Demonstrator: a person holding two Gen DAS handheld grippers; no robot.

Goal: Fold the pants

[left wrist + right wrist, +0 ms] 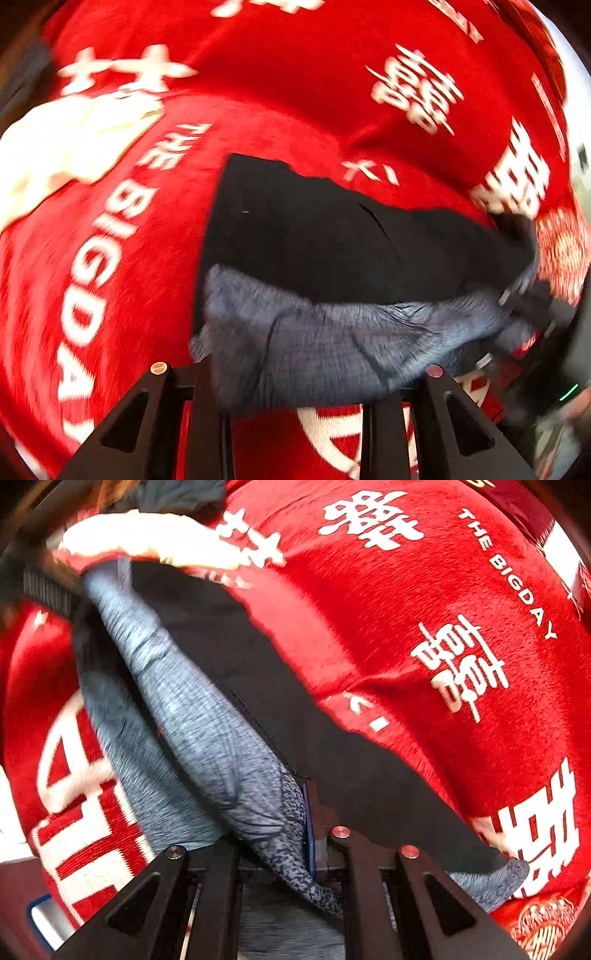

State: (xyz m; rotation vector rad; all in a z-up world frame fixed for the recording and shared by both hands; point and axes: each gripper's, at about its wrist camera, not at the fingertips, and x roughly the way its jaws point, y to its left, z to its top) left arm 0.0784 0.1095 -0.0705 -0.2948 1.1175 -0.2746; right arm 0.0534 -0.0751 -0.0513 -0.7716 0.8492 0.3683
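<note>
The pants (pixel 332 240) are black outside with a grey heathered lining, and they lie partly lifted over a red blanket (pixel 295 92). In the left wrist view a grey fold drapes across my left gripper (pixel 295 387), which is shut on it with the fingertips hidden under the cloth. In the right wrist view the pants (pixel 229 664) stretch from the upper left down into my right gripper (pixel 295 849), which is shut on a speckled grey edge beside a blue pad. A dark blurred shape (pixel 535 295) holds the far end of the fold.
The red blanket (pixel 406 627) carries white characters and the words THE BIG DAY. A white cloth (pixel 62 147) lies bunched at the left, also seen as a white cloth (pixel 147 542) at the top. A pale surface (pixel 44 923) shows past the blanket's lower left edge.
</note>
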